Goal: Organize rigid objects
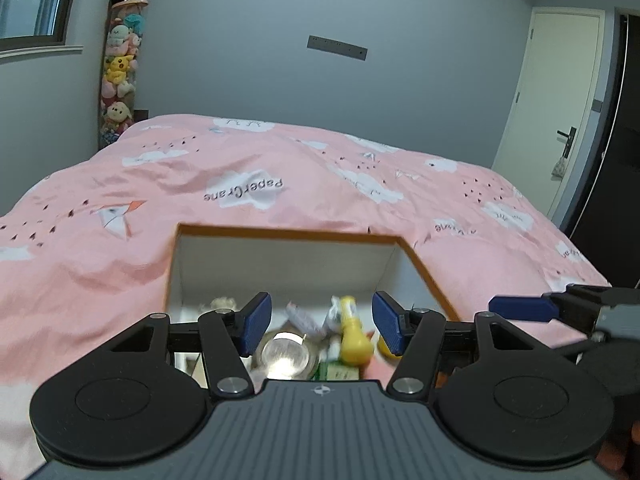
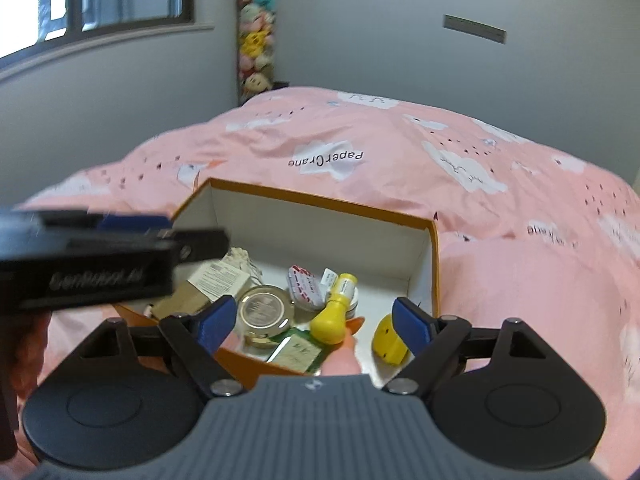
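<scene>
Right wrist view: orange box [image 2: 434, 264] with white inside walls sits on the pink bed cover [image 2: 520, 280], lid off. Contents lie packed toward the near end: round gold-rimmed tin [image 2: 266, 312], red-and-white oval tin [image 2: 306, 286], yellow bulb-shaped bottle [image 2: 334, 316], green flat packet [image 2: 298, 350], tan card box [image 2: 184, 304] with a white label. A small yellow piece [image 2: 388, 338] lies just beside the right pad, apparently inside the near right corner.

Right gripper [image 2: 316, 322] hangs above the near edge of the box, jaws spread wide, nothing between the pads. Left gripper [image 1: 316, 322] likewise released and empty in its own view, poised over the same contents; its black body crosses the left of the right wrist view, close to the box's left wall.

Judgement: items are already in the box; the step looks like a last check or a pull-away. To do it well, lift both grippers straight clear so no pad clips the box rim or nudges the bottle. The two grippers are near each other, so keep them apart while moving. The soft bed may let the box tip if pressed.
</scene>
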### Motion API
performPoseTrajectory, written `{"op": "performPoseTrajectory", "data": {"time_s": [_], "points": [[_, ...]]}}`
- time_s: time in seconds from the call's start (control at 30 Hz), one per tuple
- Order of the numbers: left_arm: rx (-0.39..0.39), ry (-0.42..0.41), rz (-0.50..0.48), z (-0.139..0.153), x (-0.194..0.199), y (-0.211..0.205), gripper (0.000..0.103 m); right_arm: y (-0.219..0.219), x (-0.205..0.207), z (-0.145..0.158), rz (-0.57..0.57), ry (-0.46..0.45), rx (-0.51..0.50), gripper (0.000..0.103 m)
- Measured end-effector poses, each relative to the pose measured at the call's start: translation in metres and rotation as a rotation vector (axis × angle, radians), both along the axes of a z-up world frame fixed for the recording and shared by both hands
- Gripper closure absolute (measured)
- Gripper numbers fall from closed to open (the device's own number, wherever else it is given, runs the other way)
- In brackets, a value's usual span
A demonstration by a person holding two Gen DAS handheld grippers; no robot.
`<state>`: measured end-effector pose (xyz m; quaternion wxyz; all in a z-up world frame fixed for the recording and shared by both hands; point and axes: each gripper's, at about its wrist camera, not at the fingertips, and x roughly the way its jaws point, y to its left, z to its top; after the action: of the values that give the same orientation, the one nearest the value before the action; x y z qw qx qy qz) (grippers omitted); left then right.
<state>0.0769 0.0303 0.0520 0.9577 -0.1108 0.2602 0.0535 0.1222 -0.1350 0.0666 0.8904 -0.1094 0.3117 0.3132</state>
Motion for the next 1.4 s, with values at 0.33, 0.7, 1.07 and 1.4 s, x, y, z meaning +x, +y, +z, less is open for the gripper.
{"op": "performPoseTrajectory", "data": {"time_s": [0.33, 0.7, 1.07, 1.4], "points": [[0.044, -0.041, 0.150, -0.007, -0.059, 0.008, 0.036, -0.006, -0.043, -0.011, -0.060, -0.030, 0.028, 0.013], [0.147, 0.006, 0.237, -0.026, -0.070, -0.006, 0.006, -0.021, -0.053, -0.027, -0.129, -0.016, 0.080, 0.003], [0.069, 0.110, 0.255, -0.053, -0.058, -0.001, 0.006, -0.023, -0.043, -0.052, -0.183, 0.016, 0.022, 0.003], [0.100, 0.157, 0.250, -0.061, -0.054, -0.009, 0.006, -0.021, -0.041, -0.063, -0.179, 0.029, 0.005, 0.003]]}}
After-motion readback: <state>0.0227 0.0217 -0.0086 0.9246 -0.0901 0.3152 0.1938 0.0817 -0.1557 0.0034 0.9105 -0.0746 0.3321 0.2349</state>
